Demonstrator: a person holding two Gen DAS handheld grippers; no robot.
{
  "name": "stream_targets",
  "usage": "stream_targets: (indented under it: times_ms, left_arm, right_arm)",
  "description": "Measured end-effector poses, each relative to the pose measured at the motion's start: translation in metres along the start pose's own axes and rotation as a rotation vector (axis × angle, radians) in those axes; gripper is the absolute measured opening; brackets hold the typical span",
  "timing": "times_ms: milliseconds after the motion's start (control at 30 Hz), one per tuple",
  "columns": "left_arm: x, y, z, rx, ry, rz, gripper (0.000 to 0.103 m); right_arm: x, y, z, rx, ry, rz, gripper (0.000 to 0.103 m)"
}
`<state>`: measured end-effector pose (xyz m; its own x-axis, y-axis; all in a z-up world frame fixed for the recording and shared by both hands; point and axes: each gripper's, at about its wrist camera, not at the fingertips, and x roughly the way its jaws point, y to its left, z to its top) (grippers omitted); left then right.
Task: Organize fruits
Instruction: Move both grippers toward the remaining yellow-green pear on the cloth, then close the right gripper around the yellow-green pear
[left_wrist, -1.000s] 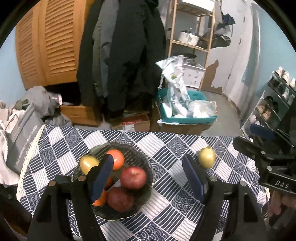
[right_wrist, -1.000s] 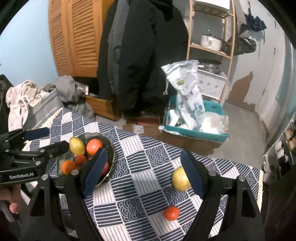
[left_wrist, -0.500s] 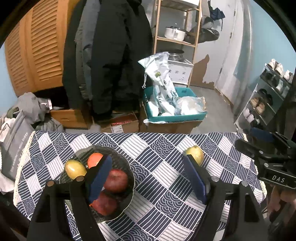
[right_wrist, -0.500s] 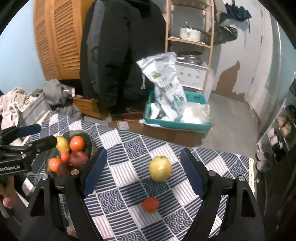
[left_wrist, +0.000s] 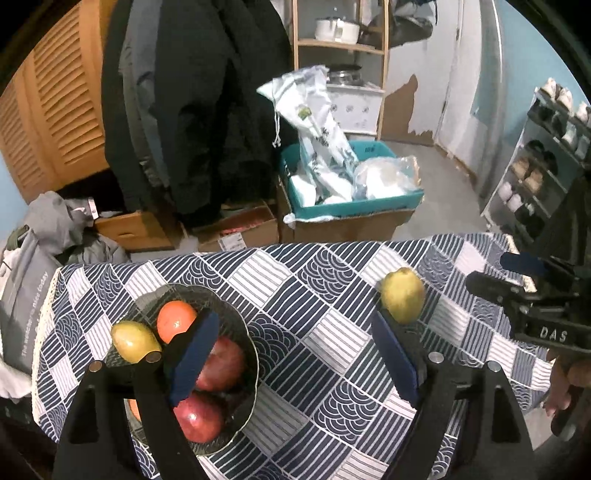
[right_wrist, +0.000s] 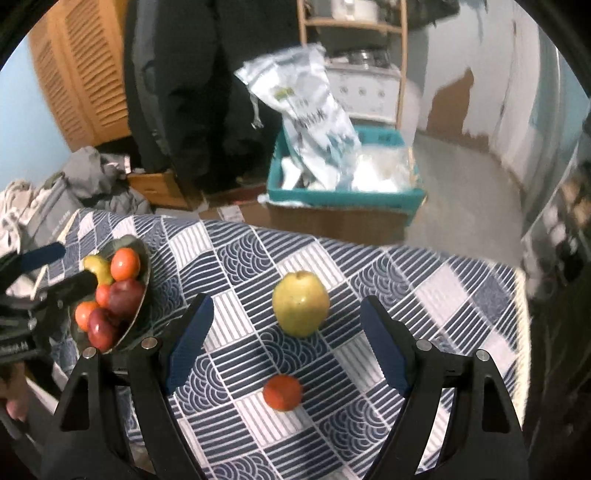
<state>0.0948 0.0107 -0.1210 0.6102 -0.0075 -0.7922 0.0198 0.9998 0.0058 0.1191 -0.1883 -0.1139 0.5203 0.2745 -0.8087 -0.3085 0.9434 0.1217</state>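
A dark bowl (left_wrist: 243, 334) (right_wrist: 142, 254) on the patterned tablecloth holds red apples (left_wrist: 221, 363), an orange (left_wrist: 176, 320) and a yellow-green fruit (left_wrist: 133, 340). My left gripper (left_wrist: 291, 347) hangs above the bowl's right side, its jaws opening with nothing between them. A loose yellow-green apple (right_wrist: 301, 302) (left_wrist: 402, 295) and a small orange fruit (right_wrist: 283, 392) lie on the cloth. My right gripper (right_wrist: 286, 332) is open above these two, the apple lying beyond its blue pads (right_wrist: 190, 341).
The table (left_wrist: 314, 280) ends just behind the fruit. Beyond it stand a teal crate (left_wrist: 354, 206) of bags on cardboard boxes, hanging dark coats (left_wrist: 192, 103), a wooden shelf and a shoe rack (left_wrist: 543, 166). A person's hand (left_wrist: 565, 387) holds the right gripper.
Both grippers have sunk toward the table. In the right wrist view the loose apple and small orange fruit slid left to between the fingers. The left jaws have widened.
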Motion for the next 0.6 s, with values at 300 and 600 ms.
stream_targets:
  times_ms: [300, 600]
  left_arm:
    - [0.050, 0.001, -0.005, -0.010, 0.088, 0.010, 0.086]
    - [0.096, 0.009, -0.011, -0.063, 0.169, 0.009, 0.086]
  right_arm:
    - [0.059, -0.012, -0.001, 0.031, 0.102, -0.021, 0.082]
    - [0.112, -0.007, -0.008, -0.001, 0.197, -0.032, 0.082]
